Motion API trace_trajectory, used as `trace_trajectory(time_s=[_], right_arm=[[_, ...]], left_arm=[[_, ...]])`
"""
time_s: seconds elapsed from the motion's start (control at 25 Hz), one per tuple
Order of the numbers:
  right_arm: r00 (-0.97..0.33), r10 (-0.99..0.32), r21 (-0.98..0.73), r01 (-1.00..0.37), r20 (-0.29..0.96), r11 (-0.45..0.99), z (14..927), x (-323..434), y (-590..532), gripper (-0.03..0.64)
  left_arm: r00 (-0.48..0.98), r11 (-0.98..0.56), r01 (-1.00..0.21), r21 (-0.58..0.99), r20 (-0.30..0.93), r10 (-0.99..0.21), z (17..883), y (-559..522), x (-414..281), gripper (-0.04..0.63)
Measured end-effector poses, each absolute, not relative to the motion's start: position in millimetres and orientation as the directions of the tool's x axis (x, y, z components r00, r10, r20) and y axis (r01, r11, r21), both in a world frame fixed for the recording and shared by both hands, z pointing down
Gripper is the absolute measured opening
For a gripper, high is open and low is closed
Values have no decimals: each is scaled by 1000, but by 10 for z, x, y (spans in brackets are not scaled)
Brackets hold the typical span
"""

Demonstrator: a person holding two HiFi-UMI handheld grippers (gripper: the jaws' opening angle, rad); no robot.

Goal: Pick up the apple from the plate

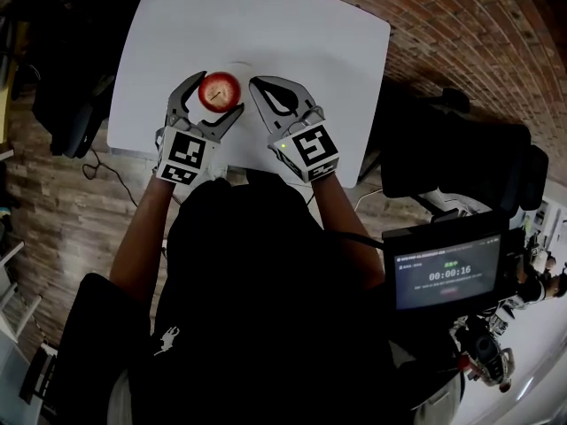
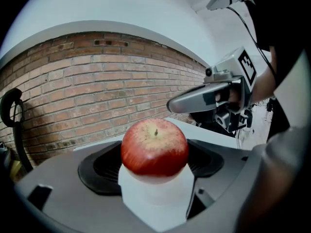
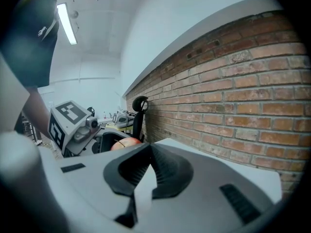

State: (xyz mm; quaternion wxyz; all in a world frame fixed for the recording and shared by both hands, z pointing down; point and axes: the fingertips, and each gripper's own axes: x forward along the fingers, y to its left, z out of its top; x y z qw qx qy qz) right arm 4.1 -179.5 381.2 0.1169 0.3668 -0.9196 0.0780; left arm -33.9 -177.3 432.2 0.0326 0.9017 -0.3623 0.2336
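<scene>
While my left grey plastic gripper (image 1: 218,93) appears to have its jaws clamped on the round red apple (image 2: 154,147), black ribbed pads against both flanks, I worry about slip. The skin is smooth and glossy and the fruit curves away from the pads, so I judge a grip seated low or off-centre could squirt it out to roll across the smooth white tabletop (image 1: 292,25). The apple is over the near part of the shallow white plate (image 1: 239,66), which barely shows white on white. I cannot tell whether the fruit rests on it or hangs clear. A light plate like that could skid if nudged. My right grey gripper (image 3: 148,149) hovers just beside, jaws together on nothing, and its hard pointed tip could knock the apple if it drifts left.
</scene>
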Motion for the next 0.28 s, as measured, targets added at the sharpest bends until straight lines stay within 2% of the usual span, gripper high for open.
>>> trace_trajectory(time_s=[0.28], right_arm=[[-683, -681, -65, -717, 266, 694, 3753, 91, -1713, 3]], left_arm=[[637, -743, -661, -104, 446, -629, 4255, -1653, -381, 402]])
